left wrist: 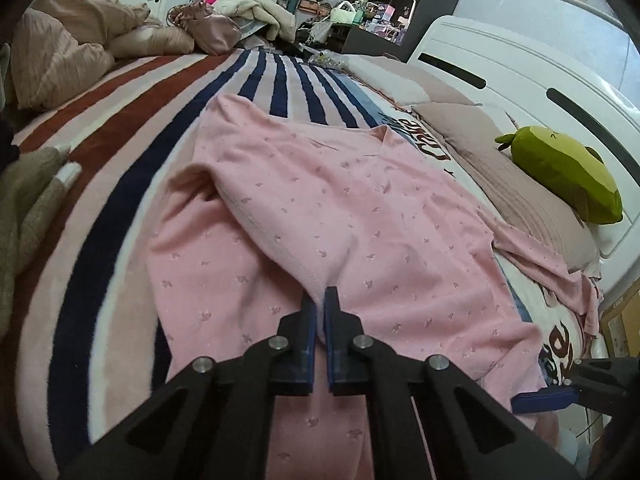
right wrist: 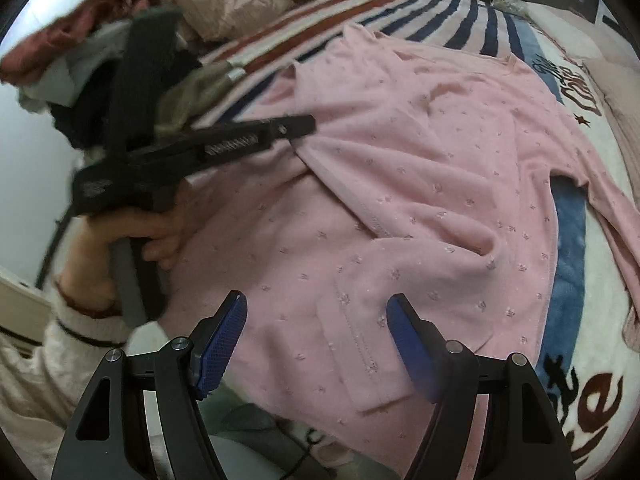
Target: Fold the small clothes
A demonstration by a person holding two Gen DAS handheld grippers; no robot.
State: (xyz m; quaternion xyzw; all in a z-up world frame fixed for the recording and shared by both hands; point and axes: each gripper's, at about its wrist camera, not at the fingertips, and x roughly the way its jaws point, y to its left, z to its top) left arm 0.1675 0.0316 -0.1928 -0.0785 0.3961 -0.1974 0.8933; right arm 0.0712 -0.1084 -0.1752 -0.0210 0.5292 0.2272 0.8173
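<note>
A pink patterned garment (left wrist: 340, 208) lies spread on the striped blanket; it also shows in the right wrist view (right wrist: 420, 184). Its hemmed flap (left wrist: 272, 236) is folded over the body. My left gripper (left wrist: 322, 294) is shut on that hem edge, pinching the cloth between its blue pads. In the right wrist view the left gripper (right wrist: 298, 126) reaches over the garment, held by a hand. My right gripper (right wrist: 316, 312) is open and empty above the garment's near edge. One of its blue pads (left wrist: 544, 398) shows at the lower right of the left wrist view.
The striped blanket (left wrist: 120, 152) covers the bed. Crumpled bedding and pillows (left wrist: 72, 40) lie at the far end. A green plush (left wrist: 568, 176) rests by the white headboard (left wrist: 520, 76). Olive clothing (left wrist: 24, 200) lies at the left. A clothes pile (right wrist: 60, 52) lies behind the left gripper.
</note>
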